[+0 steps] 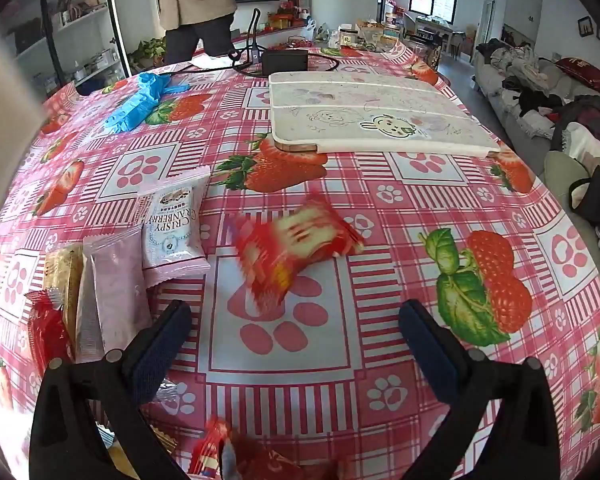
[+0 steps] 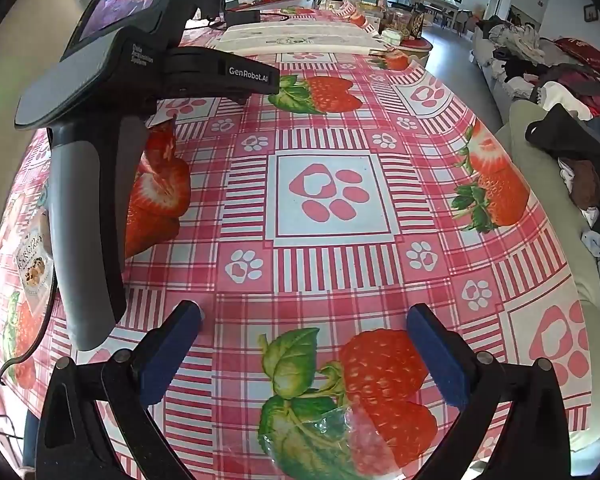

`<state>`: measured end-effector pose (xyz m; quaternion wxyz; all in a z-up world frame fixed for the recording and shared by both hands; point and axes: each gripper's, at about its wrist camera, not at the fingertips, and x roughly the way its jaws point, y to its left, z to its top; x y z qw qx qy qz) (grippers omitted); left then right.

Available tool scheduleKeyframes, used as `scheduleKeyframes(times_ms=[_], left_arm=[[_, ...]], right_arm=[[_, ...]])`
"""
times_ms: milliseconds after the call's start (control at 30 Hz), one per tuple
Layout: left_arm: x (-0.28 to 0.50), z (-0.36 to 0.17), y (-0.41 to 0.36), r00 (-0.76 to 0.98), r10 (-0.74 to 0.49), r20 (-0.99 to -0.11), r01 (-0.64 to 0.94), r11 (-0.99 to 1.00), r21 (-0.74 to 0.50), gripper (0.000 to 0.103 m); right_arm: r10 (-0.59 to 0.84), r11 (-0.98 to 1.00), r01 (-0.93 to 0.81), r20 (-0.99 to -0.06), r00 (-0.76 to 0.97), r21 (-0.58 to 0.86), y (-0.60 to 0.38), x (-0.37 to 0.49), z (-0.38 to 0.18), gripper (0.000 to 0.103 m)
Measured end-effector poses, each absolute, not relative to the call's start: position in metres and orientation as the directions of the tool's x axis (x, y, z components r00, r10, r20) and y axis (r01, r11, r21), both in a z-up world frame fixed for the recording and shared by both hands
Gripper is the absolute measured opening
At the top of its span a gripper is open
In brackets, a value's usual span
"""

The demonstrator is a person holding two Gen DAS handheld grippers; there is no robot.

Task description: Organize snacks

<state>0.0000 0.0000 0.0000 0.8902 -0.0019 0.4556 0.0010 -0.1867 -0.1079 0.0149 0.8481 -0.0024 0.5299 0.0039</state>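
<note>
The counter (image 1: 400, 208), a big table under a glossy pink-and-red plaid cloth printed with strawberries and paw marks, carries everything. At its far side lies a flat white folding board with cartoon drawings (image 1: 372, 120), and left of that a crumpled pair of blue rubber gloves (image 1: 140, 100).

Nearer, along the left edge, a row of snack packets lies side by side: a white "Crispy Cranberry" biscuit packet (image 1: 172, 228), a pale pink plain wrapper (image 1: 118, 292) overlapping its corner, then a tan packet (image 1: 64, 276) and a shiny red one (image 1: 46, 328).

A red-and-yellow crinkly snack packet (image 1: 292, 248) is blurred just ahead of the left tongs (image 1: 296, 316), lying apart from the row. Those tongs stand wide open, holding nothing. The right tongs (image 2: 304, 316) are likewise spread and empty, over bare cloth.

The step in hand looks like gathering the loose red-and-yellow packet into the row. To do it well, bring the left tongs down across its short width, pinch the sealed edge rather than the puffed middle, and lay it beside the cranberry packet without overlapping.
</note>
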Motion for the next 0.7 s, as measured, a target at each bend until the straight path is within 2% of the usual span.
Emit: scheduleKeyframes(times_ms=[700], left_arm=[[0.0000,0.0000,0.0000,0.585,-0.001,-0.811,-0.003,1.000,-0.003,0.103]], right_arm=[[-0.001,1.000,-0.007,-0.909,0.418,-0.005,-0.1061,-0.1828,0.0154,0.103]])
